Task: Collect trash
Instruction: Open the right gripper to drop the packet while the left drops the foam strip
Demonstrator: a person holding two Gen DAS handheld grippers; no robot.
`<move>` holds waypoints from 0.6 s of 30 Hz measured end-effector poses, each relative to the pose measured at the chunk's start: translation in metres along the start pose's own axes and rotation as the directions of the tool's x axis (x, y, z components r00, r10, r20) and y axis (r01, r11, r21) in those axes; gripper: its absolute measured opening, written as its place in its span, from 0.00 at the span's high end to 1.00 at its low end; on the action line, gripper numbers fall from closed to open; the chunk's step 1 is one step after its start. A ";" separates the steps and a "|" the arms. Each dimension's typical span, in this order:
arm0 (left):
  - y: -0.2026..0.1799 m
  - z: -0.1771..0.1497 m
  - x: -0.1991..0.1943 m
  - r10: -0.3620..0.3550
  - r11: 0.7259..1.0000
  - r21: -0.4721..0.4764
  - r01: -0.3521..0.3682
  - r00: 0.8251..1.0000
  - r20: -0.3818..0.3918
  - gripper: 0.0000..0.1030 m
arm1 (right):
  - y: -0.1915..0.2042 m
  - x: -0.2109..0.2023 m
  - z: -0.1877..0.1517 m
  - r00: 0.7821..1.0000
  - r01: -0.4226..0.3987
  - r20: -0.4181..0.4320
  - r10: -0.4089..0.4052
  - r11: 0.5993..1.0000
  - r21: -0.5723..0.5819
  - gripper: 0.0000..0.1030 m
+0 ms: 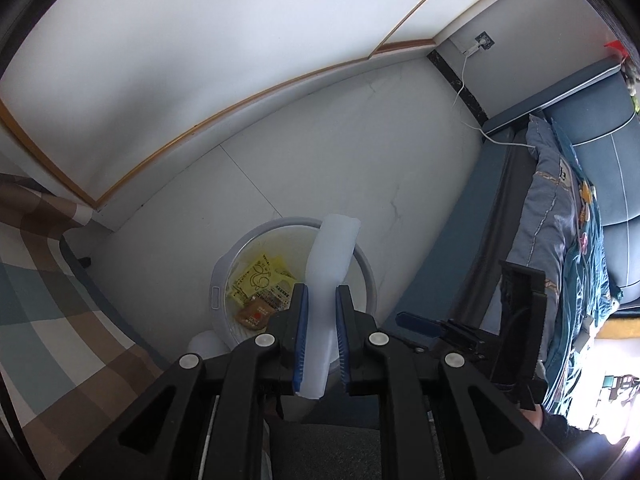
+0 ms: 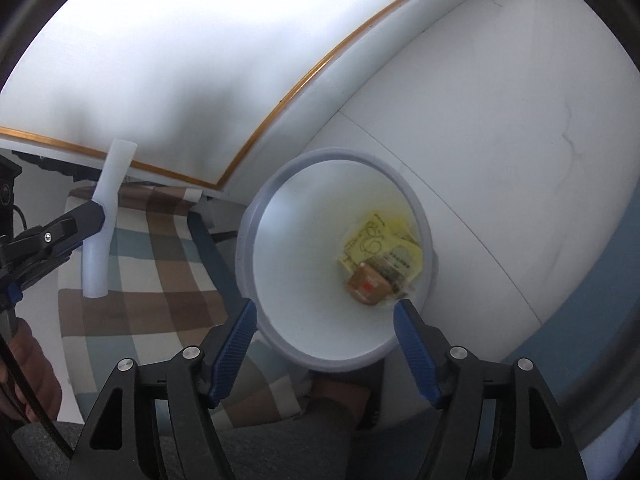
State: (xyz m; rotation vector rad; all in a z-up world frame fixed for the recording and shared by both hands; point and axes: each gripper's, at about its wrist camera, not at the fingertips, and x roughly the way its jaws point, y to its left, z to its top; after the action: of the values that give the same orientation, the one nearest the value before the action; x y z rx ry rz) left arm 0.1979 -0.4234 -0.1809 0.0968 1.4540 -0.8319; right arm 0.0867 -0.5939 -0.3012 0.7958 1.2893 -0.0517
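Note:
My left gripper (image 1: 322,294) is shut on a long white foam strip (image 1: 330,264) and holds it above a round white trash bin (image 1: 216,296). The bin holds yellow wrappers (image 1: 260,278) and a brown packet (image 1: 254,315). In the right wrist view the strip (image 2: 108,208) stands upright in the left gripper's fingers (image 2: 86,216) at the far left, over the plaid cover. My right gripper (image 2: 325,310) is open and empty, just above the bin's near rim (image 2: 280,344). The yellow wrappers (image 2: 384,244) and brown packet (image 2: 368,286) lie at the bin's bottom.
A plaid brown and blue cover (image 1: 40,300) lies to the left of the bin. A blue sofa with bedding (image 1: 568,208) stands at the right. A white cable (image 1: 464,92) hangs from a wall socket. The floor is white tile (image 1: 340,152).

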 end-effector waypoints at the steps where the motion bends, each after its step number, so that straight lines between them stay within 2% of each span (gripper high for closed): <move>1: -0.001 0.000 0.004 0.015 1.000 0.010 -0.015 1.000 -0.016 0.91 | -0.003 -0.004 -0.001 1.000 0.011 0.014 -0.011 1.000 0.004 0.28; 4: -0.005 -0.001 0.012 0.030 0.999 0.042 -0.028 0.998 -0.046 0.91 | -0.009 -0.015 -0.003 0.997 0.049 0.060 -0.049 0.999 0.004 0.21; 9: -0.011 -0.001 0.030 0.049 0.997 0.057 -0.043 0.993 -0.108 0.91 | -0.014 -0.025 -0.003 0.992 0.058 0.111 -0.062 0.998 0.034 0.17; 18: -0.005 0.000 0.037 0.037 0.999 -0.002 -0.037 0.986 -0.164 0.82 | -0.022 -0.034 -0.001 0.989 0.058 0.132 -0.067 0.996 0.074 0.15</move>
State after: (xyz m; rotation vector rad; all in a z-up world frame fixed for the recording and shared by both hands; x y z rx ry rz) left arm 0.1910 -0.4430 -0.2117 0.1920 1.6040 -0.8050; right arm 0.0658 -0.6225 -0.2828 0.7984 1.1899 -0.1989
